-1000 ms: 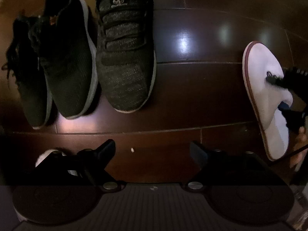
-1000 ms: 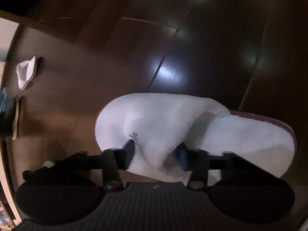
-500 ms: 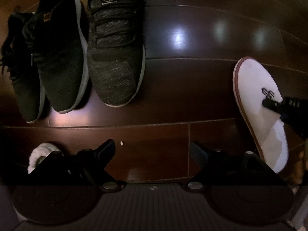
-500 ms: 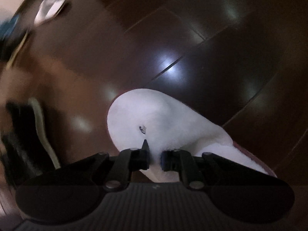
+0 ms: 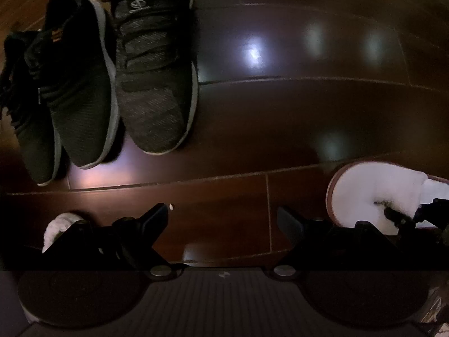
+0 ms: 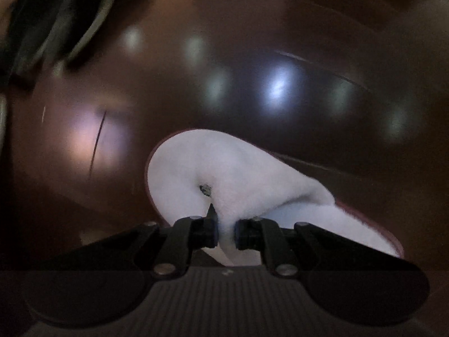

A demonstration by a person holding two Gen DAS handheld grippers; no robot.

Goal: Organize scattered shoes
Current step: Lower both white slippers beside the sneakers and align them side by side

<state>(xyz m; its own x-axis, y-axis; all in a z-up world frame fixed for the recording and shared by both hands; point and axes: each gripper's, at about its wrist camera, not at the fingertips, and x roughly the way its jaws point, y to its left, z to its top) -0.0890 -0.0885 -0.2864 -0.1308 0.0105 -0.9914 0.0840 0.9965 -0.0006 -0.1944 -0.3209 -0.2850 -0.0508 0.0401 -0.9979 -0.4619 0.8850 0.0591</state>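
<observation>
My right gripper (image 6: 226, 231) is shut on the fluffy top of a white slipper (image 6: 238, 168) with a dark red sole edge, pinching the fabric into a fold. In the left wrist view that same white slipper (image 5: 373, 193) sits at the lower right with the right gripper (image 5: 404, 219) on it. My left gripper (image 5: 223, 220) hangs open over bare floor with nothing between its fingers. A grey knit sneaker (image 5: 155, 75) and two black sneakers (image 5: 78, 84) (image 5: 25, 112) stand side by side at the upper left. A second white fluffy slipper (image 5: 60, 226) peeks out behind the left finger.
The floor (image 5: 280, 112) is dark glossy wood planks with light reflections. A small white crumb (image 5: 171, 206) lies near the left fingertip. In the right wrist view, blurred dark sneakers (image 6: 50, 22) fill the upper left corner.
The right gripper has closed tighter on the white slipper and carried it toward the left gripper and the sneaker row. The left gripper stayed open and shifted only slightly.
</observation>
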